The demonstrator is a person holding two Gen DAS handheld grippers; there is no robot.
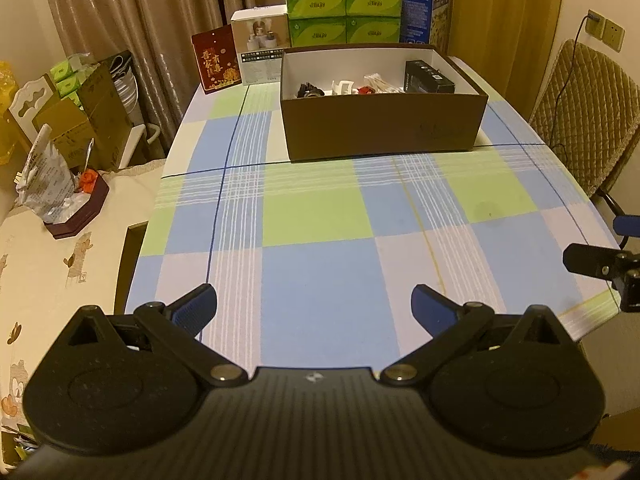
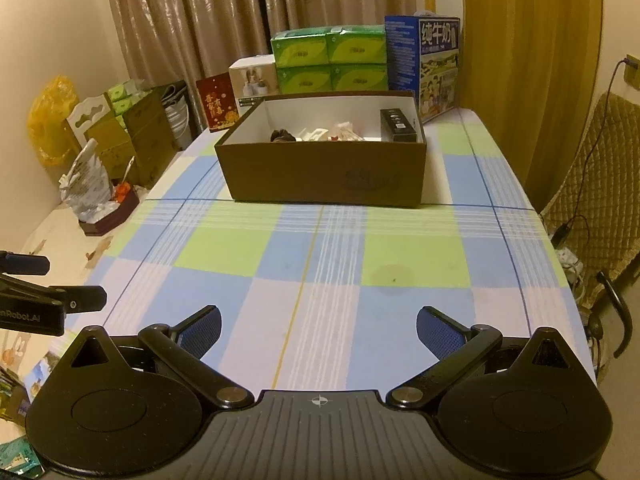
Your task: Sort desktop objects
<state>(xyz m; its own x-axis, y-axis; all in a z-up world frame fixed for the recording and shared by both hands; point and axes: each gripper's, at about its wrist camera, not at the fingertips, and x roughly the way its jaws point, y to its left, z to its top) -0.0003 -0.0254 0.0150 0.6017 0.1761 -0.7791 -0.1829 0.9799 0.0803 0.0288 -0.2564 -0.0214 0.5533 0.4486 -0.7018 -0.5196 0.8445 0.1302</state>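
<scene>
Both spread wide, empty: left gripper, right gripper, low over checked blue-green-white tablecloth. Brown cardboard box w/ white lining at 12 o'clock, holding black rectangular case, dark clump, white bits. Nothing loose on cloth; looks sorted. Best kept clear of box, no bumping the near wall.

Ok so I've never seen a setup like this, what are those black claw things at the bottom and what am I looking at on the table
Those are two hand-held grippers, each with a camera looking along its fingers. One picture is from the left gripper, the other from the right gripper. Both are open and hold nothing; each shows at the edge of the other's view. On the checked tablecloth stands a brown cardboard box with a black box and small items inside that are too small to name. Behind it stand green tissue packs and cartons.
</scene>
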